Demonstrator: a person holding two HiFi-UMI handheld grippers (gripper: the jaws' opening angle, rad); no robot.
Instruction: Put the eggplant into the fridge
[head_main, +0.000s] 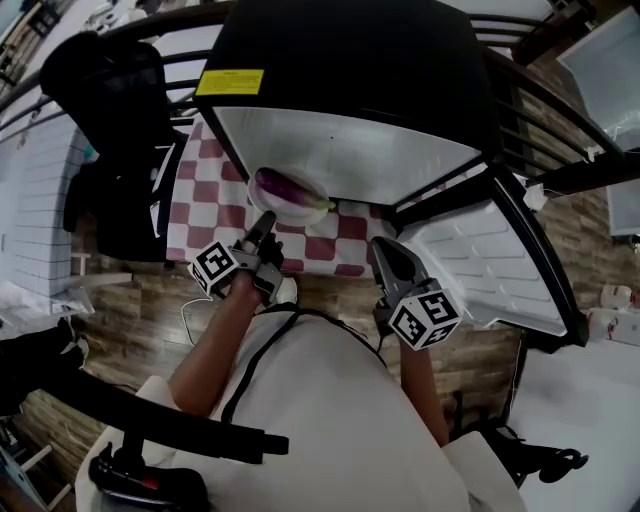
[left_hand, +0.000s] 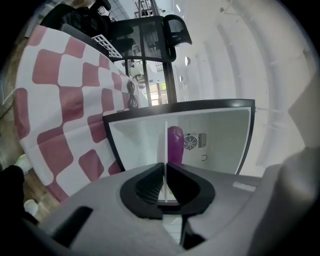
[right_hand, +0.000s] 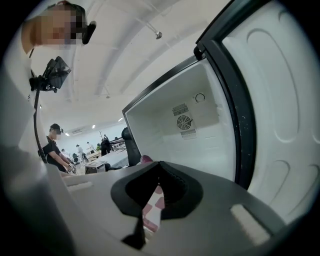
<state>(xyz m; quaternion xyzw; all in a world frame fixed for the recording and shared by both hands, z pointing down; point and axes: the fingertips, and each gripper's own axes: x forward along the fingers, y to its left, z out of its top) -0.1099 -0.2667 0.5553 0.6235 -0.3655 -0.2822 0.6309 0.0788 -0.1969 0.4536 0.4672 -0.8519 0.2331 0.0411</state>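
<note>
A purple eggplant (head_main: 290, 190) lies on a white plate (head_main: 302, 213) held in front of the open black mini fridge (head_main: 340, 150). My left gripper (head_main: 268, 220) is shut on the plate's near rim. In the left gripper view the plate (left_hand: 164, 145) shows as a thin white edge between the jaws of that gripper (left_hand: 164, 175), with the eggplant (left_hand: 175, 145) and the fridge's white inside (left_hand: 220, 135) beyond. My right gripper (head_main: 380, 245) hovers shut and empty beside the open fridge door (head_main: 490, 260); in its own view this gripper (right_hand: 159, 165) faces the fridge cavity (right_hand: 170, 130).
The fridge stands on a red-and-white checked cloth (head_main: 210, 190). A black office chair (head_main: 110, 100) is at the left, on a wooden floor (head_main: 150, 320). The door's white inner liner (right_hand: 280, 100) fills the right. People (right_hand: 52, 145) stand far off in the room.
</note>
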